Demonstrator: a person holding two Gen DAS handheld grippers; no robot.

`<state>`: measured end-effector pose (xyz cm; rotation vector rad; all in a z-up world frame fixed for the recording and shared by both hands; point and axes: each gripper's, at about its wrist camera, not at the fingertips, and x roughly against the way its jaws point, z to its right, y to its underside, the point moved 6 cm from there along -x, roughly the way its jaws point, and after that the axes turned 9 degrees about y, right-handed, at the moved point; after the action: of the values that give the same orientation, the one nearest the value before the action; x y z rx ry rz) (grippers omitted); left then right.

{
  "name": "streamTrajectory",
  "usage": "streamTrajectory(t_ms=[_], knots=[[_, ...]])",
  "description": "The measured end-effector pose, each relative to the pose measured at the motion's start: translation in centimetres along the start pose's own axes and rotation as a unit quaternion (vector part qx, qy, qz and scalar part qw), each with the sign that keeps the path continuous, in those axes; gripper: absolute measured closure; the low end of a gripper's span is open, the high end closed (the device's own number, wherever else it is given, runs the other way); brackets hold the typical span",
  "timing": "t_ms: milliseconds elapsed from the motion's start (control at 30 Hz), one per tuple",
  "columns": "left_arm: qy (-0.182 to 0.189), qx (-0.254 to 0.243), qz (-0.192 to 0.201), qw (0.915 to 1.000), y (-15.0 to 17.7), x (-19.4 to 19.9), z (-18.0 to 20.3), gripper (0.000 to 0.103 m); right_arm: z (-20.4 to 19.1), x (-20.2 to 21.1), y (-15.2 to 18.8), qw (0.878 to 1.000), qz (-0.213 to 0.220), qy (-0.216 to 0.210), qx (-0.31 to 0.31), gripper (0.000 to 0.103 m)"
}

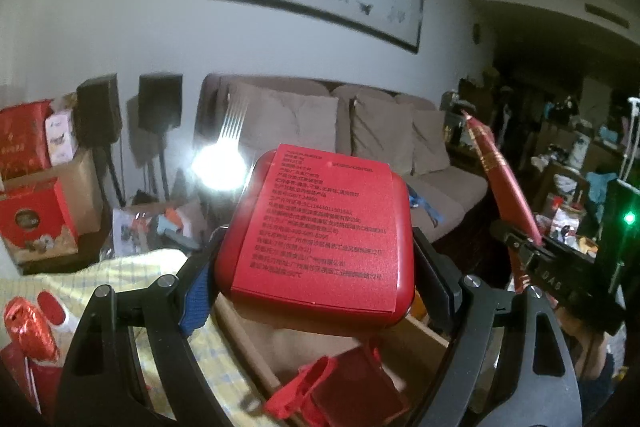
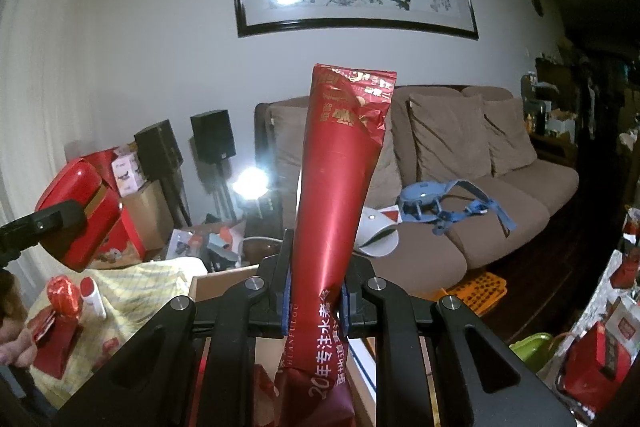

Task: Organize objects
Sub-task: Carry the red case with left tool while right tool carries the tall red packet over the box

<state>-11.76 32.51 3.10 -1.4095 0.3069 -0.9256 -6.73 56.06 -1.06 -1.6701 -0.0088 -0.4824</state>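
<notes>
Left wrist view: your left tool (image 1: 320, 259) is clenched wide on a red tin (image 1: 316, 235), label side up, lifted clear of the cloth-covered worktop (image 1: 132, 267). Under it stands an open cardboard box (image 1: 420, 343) with some red packaging (image 1: 340, 387) low in the frame; whether that lies inside the box you cannot tell. Off to the right, your other tool (image 1: 532, 247) shows side-on with the red foil packet (image 1: 496, 171) sticking up from it.

Right wrist view: your right tool (image 2: 316, 301) is pinched nearly closed on the foil packet (image 2: 340, 187), holding it upright by its lower part. At the left edge, the tin (image 2: 80, 211) hangs in the left tool (image 2: 44, 227).

Judging by this, both items are picked up but neither is put away, so placing remains. A foil-wrapped sweet (image 2: 64, 295) and a small white tube (image 2: 93, 297) also wait on the cloth (image 2: 132, 283).

Only the left view shows the tin's label; only the right shows the blue harness (image 2: 440, 203) on the sofa (image 2: 500, 211).
</notes>
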Motion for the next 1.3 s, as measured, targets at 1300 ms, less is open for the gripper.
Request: streamTrajectory(t_ms=[1300], knots=[[0.003,-0.034,0.001,0.9994,-0.4,-5.7,0.2,0.02,-1.9,-2.7,1.6,0.999,-0.02,0.006,0.031,0.087]])
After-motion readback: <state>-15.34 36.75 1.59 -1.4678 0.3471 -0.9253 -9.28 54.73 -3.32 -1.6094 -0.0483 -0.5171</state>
